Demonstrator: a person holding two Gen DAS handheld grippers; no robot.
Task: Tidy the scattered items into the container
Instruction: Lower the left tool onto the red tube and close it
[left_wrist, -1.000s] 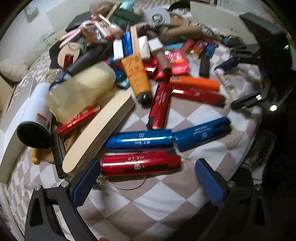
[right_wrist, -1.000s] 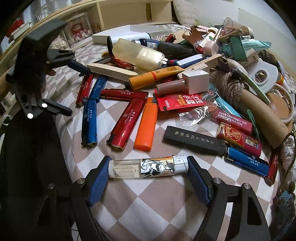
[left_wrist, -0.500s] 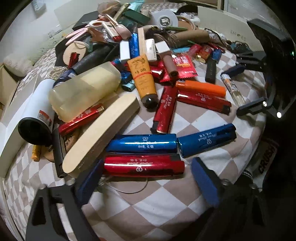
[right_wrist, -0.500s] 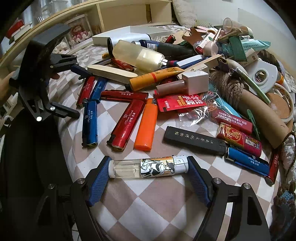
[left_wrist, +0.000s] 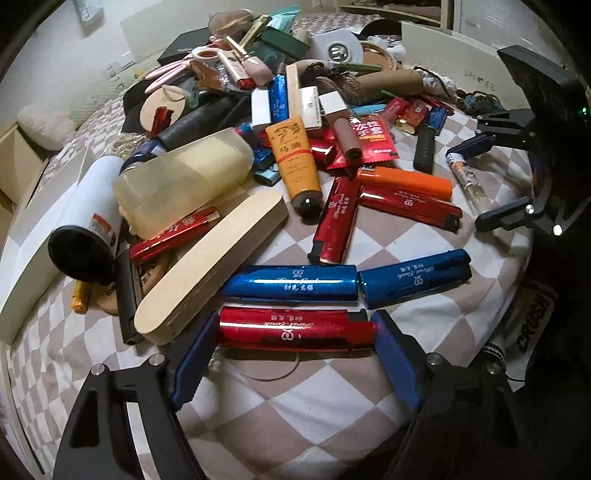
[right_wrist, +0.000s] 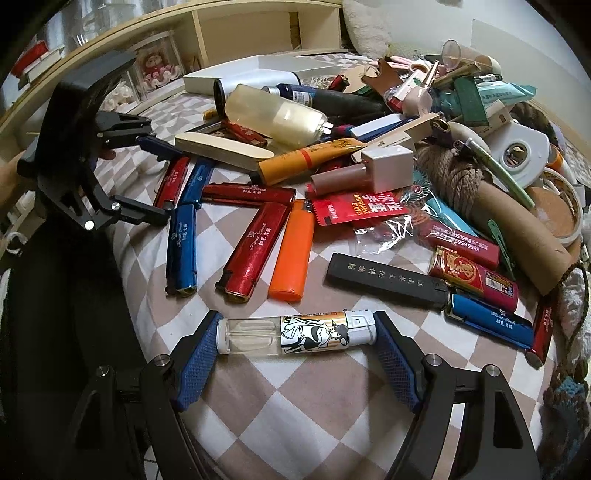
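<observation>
My left gripper (left_wrist: 291, 332) is shut end to end on a red metallic lighter (left_wrist: 291, 328) that lies on the checked cloth; it also shows in the right wrist view (right_wrist: 173, 177). My right gripper (right_wrist: 295, 334) is shut end to end on a clear lighter with a cartoon label (right_wrist: 295, 332), resting on the cloth; this lighter shows in the left wrist view (left_wrist: 467, 181). A white box-like container (right_wrist: 258, 70) stands at the far end of the pile, seen as a white wall (left_wrist: 22, 273) in the left wrist view.
Two blue lighters (left_wrist: 291, 288) (left_wrist: 413, 280) lie just beyond the red one. A wooden case (left_wrist: 214, 258), a cloudy bottle (left_wrist: 184, 181), an orange tube (left_wrist: 295, 158), an orange lighter (right_wrist: 291, 254), a black stick (right_wrist: 384, 277), a cardboard tube (right_wrist: 517, 229) and tape (right_wrist: 517, 155) crowd the cloth.
My left gripper has moved in and closed on the red lighter's two ends; a second ago its fingers stood wide of it. My right gripper has stayed shut on the clear lighter.
</observation>
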